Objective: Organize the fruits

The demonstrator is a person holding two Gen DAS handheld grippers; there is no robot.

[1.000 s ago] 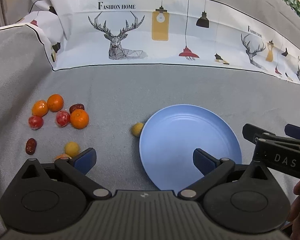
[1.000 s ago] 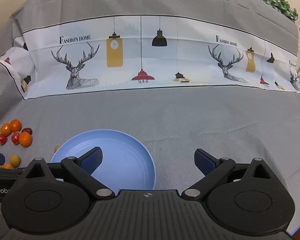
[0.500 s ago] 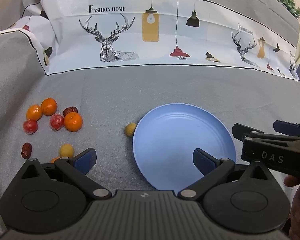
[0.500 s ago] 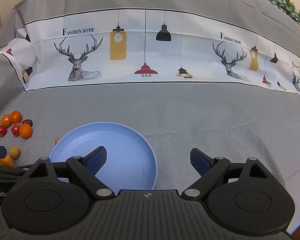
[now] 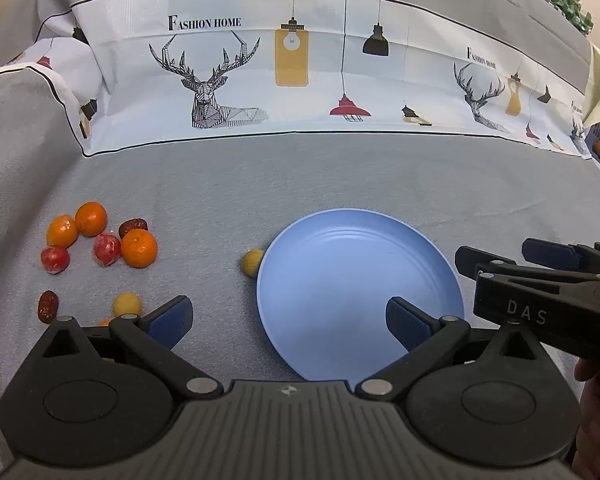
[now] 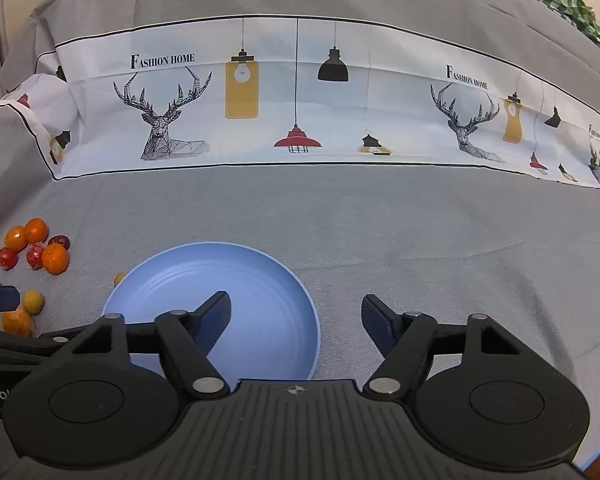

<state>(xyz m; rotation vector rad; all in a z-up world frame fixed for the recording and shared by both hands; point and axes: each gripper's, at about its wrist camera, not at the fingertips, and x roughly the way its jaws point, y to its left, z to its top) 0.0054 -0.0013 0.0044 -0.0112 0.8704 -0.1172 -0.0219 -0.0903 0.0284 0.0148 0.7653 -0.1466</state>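
Left wrist view: left gripper [image 5: 286,320] jaws wide apart, nothing between them, above grey cloth [image 5: 220,184] beside empty blue plate [image 5: 340,248]. Fruits [image 5: 100,240] lie scattered left of plate; one yellow fruit [image 5: 251,261] just beside its rim. Right gripper [image 6: 296,314] jaws closing, nothing between them, over plate's right edge.
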